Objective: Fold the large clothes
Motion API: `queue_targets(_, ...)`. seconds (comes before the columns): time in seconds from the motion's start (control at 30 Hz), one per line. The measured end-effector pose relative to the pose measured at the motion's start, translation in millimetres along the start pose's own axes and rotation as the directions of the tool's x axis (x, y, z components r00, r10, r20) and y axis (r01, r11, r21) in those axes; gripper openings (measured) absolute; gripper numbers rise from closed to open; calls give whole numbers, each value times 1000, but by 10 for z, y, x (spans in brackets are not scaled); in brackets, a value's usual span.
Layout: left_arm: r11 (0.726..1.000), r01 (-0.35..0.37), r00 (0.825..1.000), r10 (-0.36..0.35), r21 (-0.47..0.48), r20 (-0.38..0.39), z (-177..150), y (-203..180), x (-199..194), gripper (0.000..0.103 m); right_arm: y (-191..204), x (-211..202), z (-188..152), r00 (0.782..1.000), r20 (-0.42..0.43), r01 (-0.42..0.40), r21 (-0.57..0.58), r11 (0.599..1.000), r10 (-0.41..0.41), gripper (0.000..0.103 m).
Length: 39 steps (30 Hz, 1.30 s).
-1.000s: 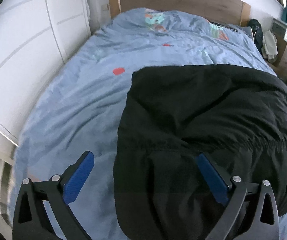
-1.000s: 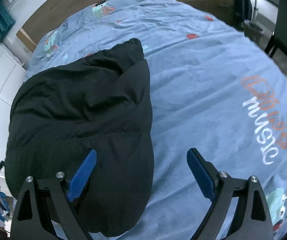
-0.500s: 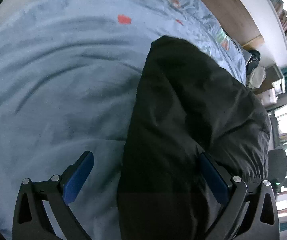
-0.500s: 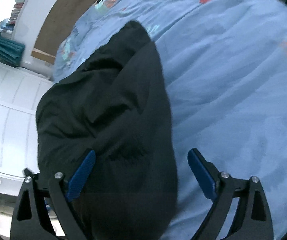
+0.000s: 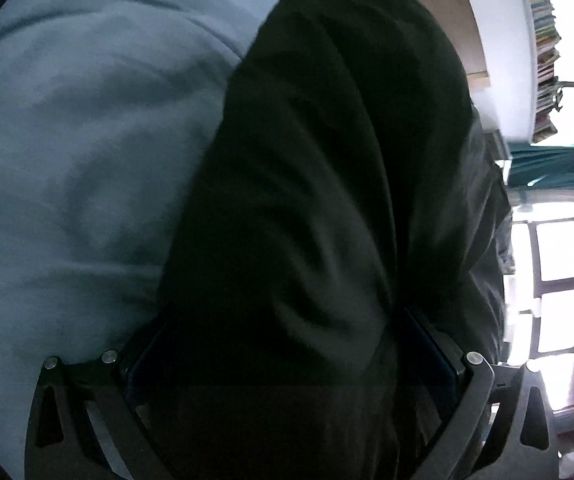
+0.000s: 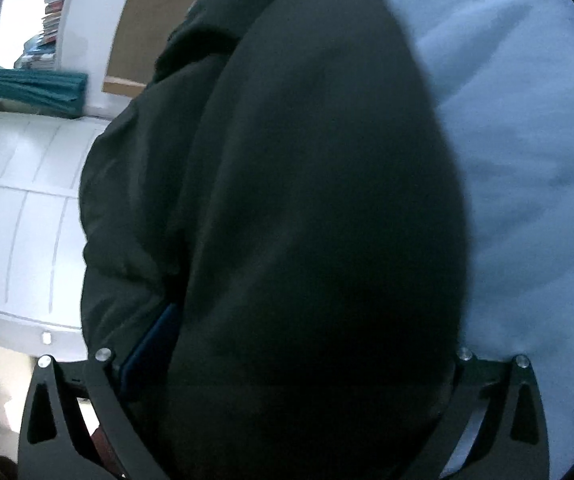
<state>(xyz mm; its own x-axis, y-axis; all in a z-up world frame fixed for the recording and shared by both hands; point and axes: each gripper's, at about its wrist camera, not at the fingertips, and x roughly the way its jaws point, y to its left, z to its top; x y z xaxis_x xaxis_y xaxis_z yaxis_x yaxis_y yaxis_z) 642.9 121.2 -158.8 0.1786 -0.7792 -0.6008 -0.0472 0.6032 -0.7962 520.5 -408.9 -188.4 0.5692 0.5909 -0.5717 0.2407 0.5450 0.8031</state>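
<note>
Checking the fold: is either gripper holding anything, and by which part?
Nothing is clearly gripped. The black jacket fills both the wide-open left gripper and the right gripper, whose jaws are opening.

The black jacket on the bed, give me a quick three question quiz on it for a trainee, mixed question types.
1. True or false: the black jacket lies on a blue bedsheet.
2. In the right wrist view, the jacket bulges between the fingers of the right gripper. Are they A) spread wide, B) pinched together?
3. Fill in: behind the jacket stands a wooden ____.

Key: 1 true; 2 A; 3 headboard.
</note>
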Motion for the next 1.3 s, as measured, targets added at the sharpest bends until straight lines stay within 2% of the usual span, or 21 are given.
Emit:
queue_targets(0.17, 999, 33, 999, -33, -14, -11, -58, -62, 148, 102, -20, 120, 15, 999, -11, -35, -11, 999, 35, 103)
queue_targets(0.23, 1000, 7, 1000, -7, -13, 1, -80, -120, 189, 102, -16, 150, 18, 1000, -11, -30, -15, 999, 29, 103)
queue_targets(0.3, 999, -47, 998, 47, -18, 35, -144, -215, 213, 102, 26, 197, 15, 1000, -15, -3, -28, 1000, 3, 103)
queue_targets(0.33, 998, -65, 997, 66, -19, 45, -185, -274, 227, 98, 32, 186, 17, 1000, -13, 6, -32, 999, -6, 102)
queue_targets(0.4, 998, -54, 997, 55, -28, 49, -251, -360, 249, 84, 89, 216, 1, 1000, -6, 16, -35, 999, -16, 86)
queue_targets(0.47, 999, -29, 998, 30, -27, 55, -325, -457, 252, 62, 116, 220, -2, 1000, 6, -26, -9, 1000, 26, 57)
queue_targets(0.57, 999, 23, 997, -21, -29, 76, -432, -588, 222, 40, 268, 254, -8, 999, 20, -38, -23, 999, 38, 35)
queue_targets(0.67, 998, 56, 993, -53, -26, 107, -554, -745, 161, 27, 458, 280, -9, 1000, 12, 3, -46, 999, -3, 24)
queue_targets(0.83, 992, 125, 976, -127, 24, 177, -752, -1076, -80, 20, 858, 184, -11, 999, 17, 46, -103, 994, -44, 18)
queue_targets(1.03, 983, 174, 956, -182, 57, 229, -984, -1432, -308, 19, 1402, -15, -16, 998, 41, 59, -167, 984, -53, 16)
queue_targets(1.2, 974, 208, 943, -225, 94, 244, -1010, -1740, -605, 19, 1836, -361, -67, 997, 67, 61, -209, 976, -48, 16)
queue_targets(1.23, 972, 211, 942, -230, 102, 246, -900, -1711, -681, 19, 1929, -442, -81, 997, 69, 60, -215, 975, -46, 16)
queue_targets(1.3, 966, 224, 937, -250, 128, 246, -937, -1816, -844, 19, 1999, -701, -239, 997, 72, 53, -231, 971, -37, 16)
